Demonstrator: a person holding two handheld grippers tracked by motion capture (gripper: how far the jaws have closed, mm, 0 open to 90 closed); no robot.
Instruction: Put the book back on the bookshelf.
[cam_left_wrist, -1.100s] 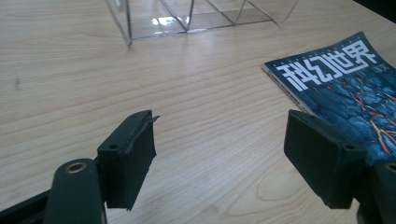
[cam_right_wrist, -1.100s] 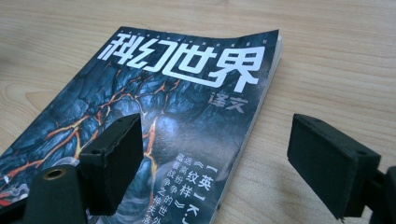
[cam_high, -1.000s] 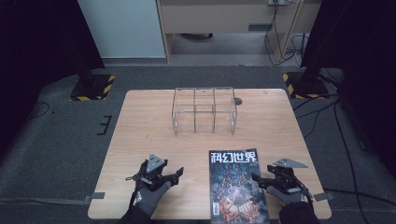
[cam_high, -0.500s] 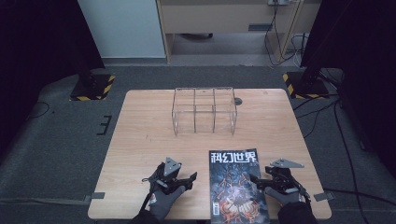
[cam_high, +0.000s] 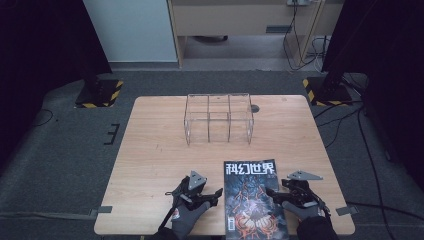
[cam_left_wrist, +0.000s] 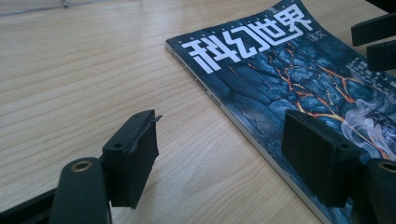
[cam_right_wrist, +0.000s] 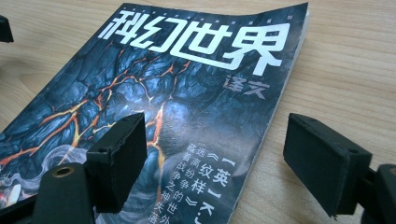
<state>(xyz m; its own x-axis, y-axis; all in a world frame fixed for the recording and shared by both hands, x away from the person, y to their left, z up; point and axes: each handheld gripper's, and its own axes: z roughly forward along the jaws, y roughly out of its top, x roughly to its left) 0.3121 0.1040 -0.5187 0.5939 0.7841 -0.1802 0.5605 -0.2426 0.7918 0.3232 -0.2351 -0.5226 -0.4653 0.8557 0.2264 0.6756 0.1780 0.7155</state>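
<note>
The magazine (cam_high: 254, 197) lies flat at the table's (cam_high: 150, 150) near edge; the left gripper (cam_high: 216, 192) straddles its spine edge, the right gripper (cam_high: 270, 192) its open edge, both jaws apart and just narrowing, nothing pinched yet, seemingly lining up a two-sided lift.

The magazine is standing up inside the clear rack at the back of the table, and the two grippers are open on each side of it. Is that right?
Not quite. The magazine lies flat on the table at the near edge, well apart from the clear rack, as the high view shows. The left gripper and right gripper are indeed open on each side of it.
</note>
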